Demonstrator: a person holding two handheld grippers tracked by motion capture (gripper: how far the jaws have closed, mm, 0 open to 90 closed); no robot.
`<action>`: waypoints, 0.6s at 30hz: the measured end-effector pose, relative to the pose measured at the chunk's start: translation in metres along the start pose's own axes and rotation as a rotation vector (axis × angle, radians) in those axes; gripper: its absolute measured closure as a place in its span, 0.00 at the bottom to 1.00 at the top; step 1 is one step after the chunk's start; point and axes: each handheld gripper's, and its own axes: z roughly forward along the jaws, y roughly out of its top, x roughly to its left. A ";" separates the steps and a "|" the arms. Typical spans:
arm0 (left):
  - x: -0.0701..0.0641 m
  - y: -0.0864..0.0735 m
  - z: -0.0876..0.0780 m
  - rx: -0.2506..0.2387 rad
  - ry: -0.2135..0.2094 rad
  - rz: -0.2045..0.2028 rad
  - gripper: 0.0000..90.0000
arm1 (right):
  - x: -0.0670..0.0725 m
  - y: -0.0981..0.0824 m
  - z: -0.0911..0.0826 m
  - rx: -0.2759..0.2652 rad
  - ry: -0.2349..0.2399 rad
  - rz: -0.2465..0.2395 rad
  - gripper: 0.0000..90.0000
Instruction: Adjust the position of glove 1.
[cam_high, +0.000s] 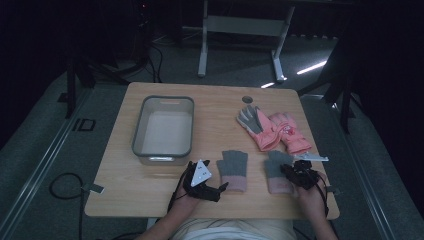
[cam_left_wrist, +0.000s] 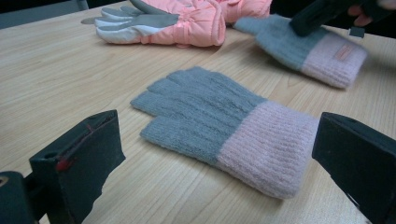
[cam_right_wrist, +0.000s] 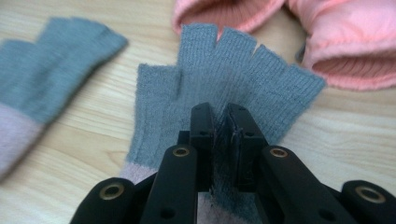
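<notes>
Two grey knit gloves with pink cuffs lie flat near the table's front edge. My right gripper is shut on a pinched fold of the right knit glove, at the middle of its grey part. The left knit glove lies untouched on the wood. My left gripper rests low beside that glove's cuff, jaws wide open on either side of it and touching nothing. In the left gripper view, the right knit glove lies farther off under the other gripper.
A pair of pink ski gloves with grey palms lies at the back right, just beyond the knit gloves. A grey plastic bin stands empty at the left. The wooden table has a small round hole near its far edge.
</notes>
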 end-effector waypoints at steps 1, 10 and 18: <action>0.000 0.000 0.000 0.000 -0.001 -0.001 0.01 | -0.001 -0.001 0.003 0.010 -0.004 0.007 0.90; 0.000 0.000 0.000 -0.004 -0.002 -0.003 0.01 | -0.005 -0.007 0.017 0.044 -0.025 0.001 0.80; 0.000 0.000 -0.001 -0.007 -0.001 -0.004 0.01 | -0.007 -0.006 0.016 0.048 -0.009 -0.035 0.69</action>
